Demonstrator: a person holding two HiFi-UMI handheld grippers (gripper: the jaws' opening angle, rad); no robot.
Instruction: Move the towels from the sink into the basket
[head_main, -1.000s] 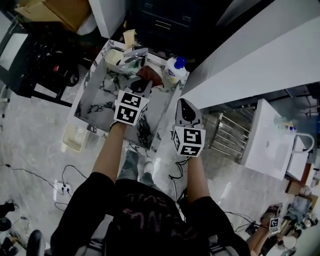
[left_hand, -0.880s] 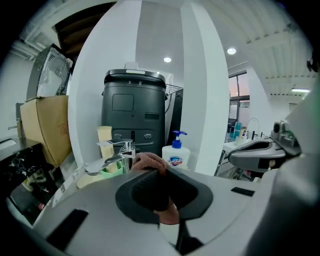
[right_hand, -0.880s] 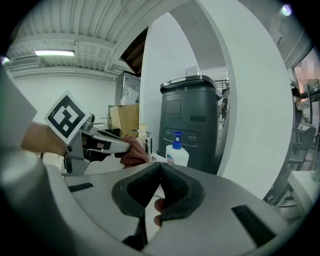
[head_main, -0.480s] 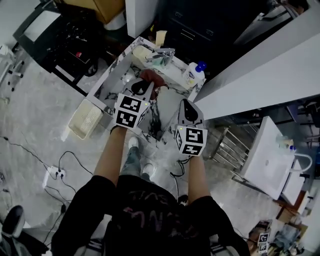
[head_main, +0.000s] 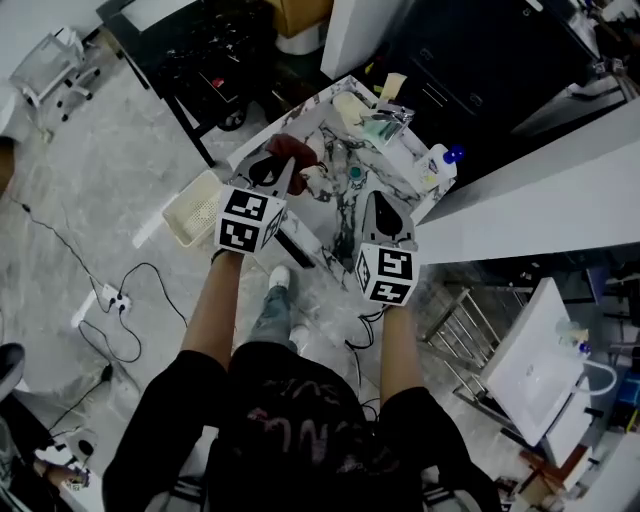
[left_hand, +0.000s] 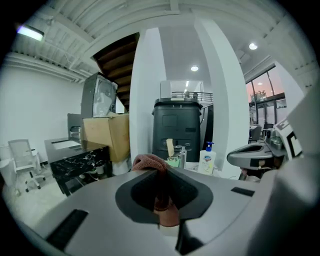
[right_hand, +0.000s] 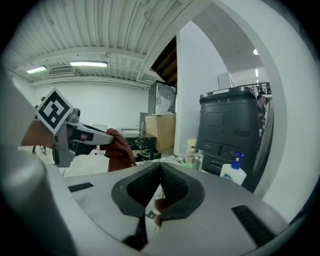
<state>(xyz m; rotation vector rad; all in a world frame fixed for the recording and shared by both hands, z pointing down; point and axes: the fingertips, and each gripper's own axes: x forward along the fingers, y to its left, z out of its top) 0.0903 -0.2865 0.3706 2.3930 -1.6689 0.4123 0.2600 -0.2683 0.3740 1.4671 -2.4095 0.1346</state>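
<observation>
While our left gripper (head_main: 283, 168) is clamped on the red-brown towel (head_main: 288, 150), lifted over the sink (head_main: 335, 215) rim, we reckon it's halfway | basket (head_main: 192, 208) on the floor just beside, towel not in yet | right gripper (head_main: 374, 200) closed, empty | more towels left? can't tell | soap bottle (head_main: 437, 163) and tap (head_main: 388, 114) sit behind us, floor cables (head_main: 130, 290) near the basket, path looks open

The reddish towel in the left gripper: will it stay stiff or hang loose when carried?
Probably floppy: the towel droops in folds below the left gripper. Likely light, as a pinch on one part carries it. It might catch on the basket rim.
</observation>
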